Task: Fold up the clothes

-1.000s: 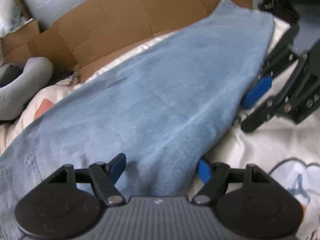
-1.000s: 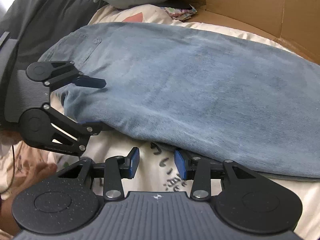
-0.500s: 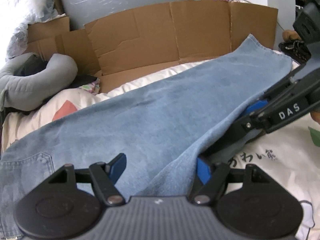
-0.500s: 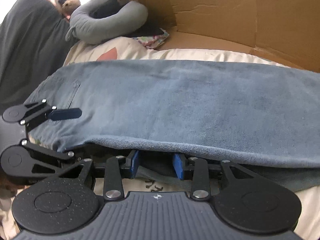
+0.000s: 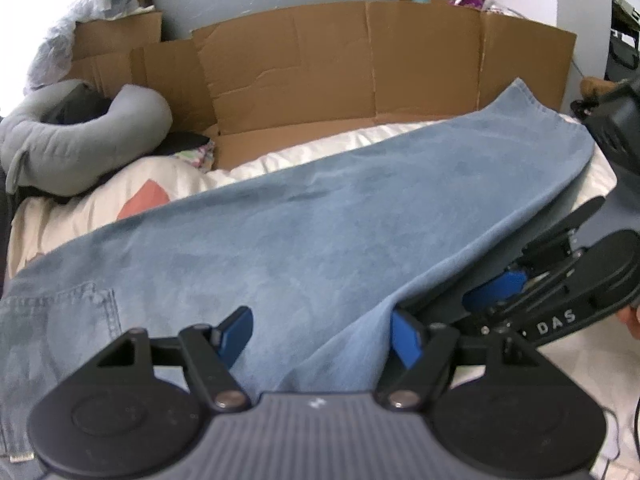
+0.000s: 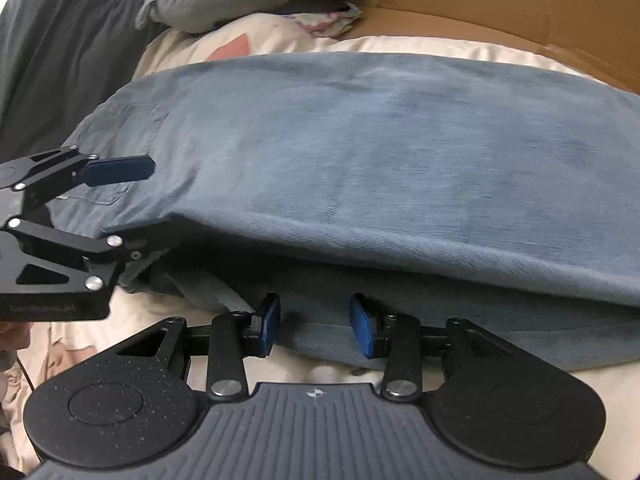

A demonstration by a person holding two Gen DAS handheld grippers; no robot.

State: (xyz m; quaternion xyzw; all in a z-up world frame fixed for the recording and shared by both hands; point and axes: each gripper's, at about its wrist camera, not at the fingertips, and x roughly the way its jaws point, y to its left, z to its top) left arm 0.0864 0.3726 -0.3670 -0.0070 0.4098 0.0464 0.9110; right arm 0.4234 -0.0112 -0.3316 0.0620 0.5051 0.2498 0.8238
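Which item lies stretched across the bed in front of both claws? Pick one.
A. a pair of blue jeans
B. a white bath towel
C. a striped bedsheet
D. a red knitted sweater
A: blue denim jeans with a stitched back pocket at the lower left of the left wrist view lie lengthwise across the cream bedding, in front of the left claw and the right claw.
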